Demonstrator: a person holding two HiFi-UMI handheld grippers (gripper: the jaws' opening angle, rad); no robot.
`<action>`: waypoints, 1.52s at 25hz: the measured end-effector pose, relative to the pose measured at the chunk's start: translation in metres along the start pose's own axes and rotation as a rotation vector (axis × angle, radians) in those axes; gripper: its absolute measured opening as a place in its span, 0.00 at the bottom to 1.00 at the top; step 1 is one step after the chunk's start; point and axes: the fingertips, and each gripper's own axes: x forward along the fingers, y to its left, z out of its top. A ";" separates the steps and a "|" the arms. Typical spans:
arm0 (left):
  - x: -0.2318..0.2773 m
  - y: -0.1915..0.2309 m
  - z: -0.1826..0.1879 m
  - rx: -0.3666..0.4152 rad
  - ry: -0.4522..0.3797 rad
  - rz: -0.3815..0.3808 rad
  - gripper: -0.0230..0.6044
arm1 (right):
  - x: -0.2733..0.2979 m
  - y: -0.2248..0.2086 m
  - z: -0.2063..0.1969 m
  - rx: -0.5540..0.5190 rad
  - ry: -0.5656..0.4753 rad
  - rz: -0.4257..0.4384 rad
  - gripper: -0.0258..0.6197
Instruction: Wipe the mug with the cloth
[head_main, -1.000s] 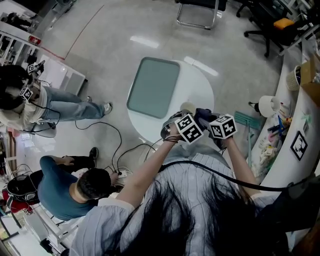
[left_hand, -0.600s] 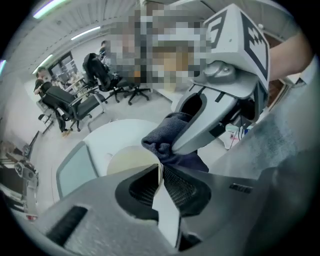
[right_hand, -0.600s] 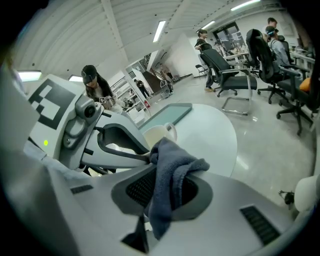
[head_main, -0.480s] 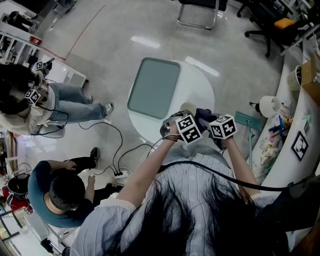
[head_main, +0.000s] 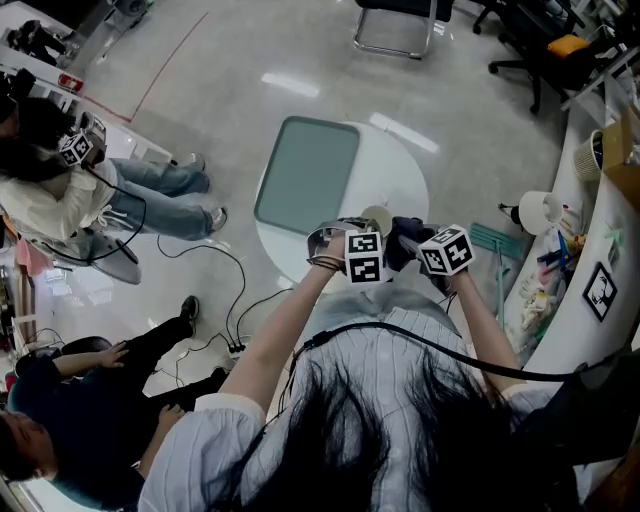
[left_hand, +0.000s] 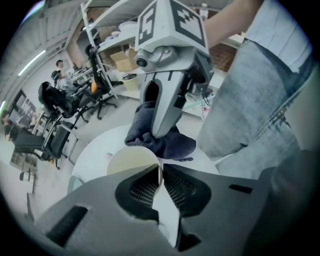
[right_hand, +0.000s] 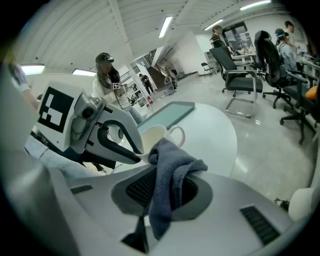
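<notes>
Left gripper (left_hand: 160, 172): my jaws clamped on rim of cream ceramic mug (left_hand: 131, 162), near edge of round white table (head_main: 405, 175). Right gripper (right_hand: 159, 200): jaws pinching dark grey-blue terry cloth (right_hand: 172, 172), against mug's right side.

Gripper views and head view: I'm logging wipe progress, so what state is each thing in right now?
Left gripper: shut on the mug at its rim.
Right gripper: shut on the cloth.
Mug: gripped by its rim, handle free.
Cloth: bunched, pinched, seemingly touching the mug.
Tray: flat on the table, bare.
</notes>
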 end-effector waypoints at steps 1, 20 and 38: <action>-0.001 -0.002 -0.002 0.050 0.009 -0.014 0.11 | 0.000 -0.001 0.001 -0.008 0.004 0.000 0.16; 0.000 -0.007 -0.014 0.494 0.137 -0.081 0.11 | -0.001 -0.003 0.074 -0.209 0.007 -0.026 0.16; -0.017 -0.006 0.006 0.157 -0.087 0.005 0.11 | -0.024 0.000 0.084 -0.207 -0.077 -0.071 0.16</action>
